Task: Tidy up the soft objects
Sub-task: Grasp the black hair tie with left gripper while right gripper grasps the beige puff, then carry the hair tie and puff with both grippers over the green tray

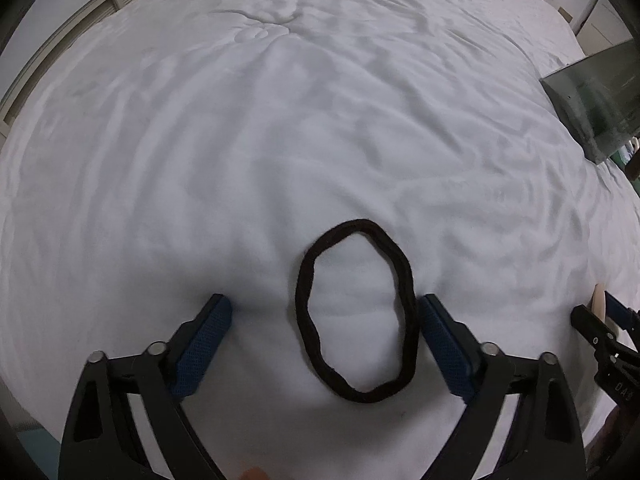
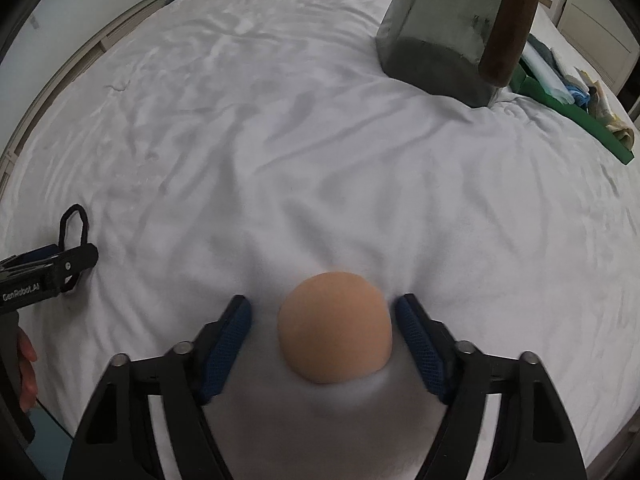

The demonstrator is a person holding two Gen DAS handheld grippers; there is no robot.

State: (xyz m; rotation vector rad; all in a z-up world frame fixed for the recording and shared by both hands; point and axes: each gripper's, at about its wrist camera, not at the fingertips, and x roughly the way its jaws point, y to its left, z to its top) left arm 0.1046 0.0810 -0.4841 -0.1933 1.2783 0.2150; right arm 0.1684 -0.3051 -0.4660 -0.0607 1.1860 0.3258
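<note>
Landmark: grey bag (image 2: 444,32) standing on the white sheet (image 2: 280,152), at its far right part.
Band: black loop (image 1: 357,312) lying flat on the sheet, well apart from the bag, on the near left side.
Ball: tan ball (image 2: 335,327) resting on the sheet, nearer than the bag and almost straight in front of it.
Edges: the sheet's left edge runs along a pale frame (image 1: 60,36), far from the bag; a green tray (image 2: 568,116) of folded cloths sits just right of the bag.
Open room: wide wrinkled sheet between the bag and both items.
Left gripper (image 1: 324,312): low over the sheet, jaws wide apart around the band, right pad touching its rim, holding nothing.
Right gripper (image 2: 324,312): low, jaws wide, straddling the ball, right pad at its side, not clamped.
</note>
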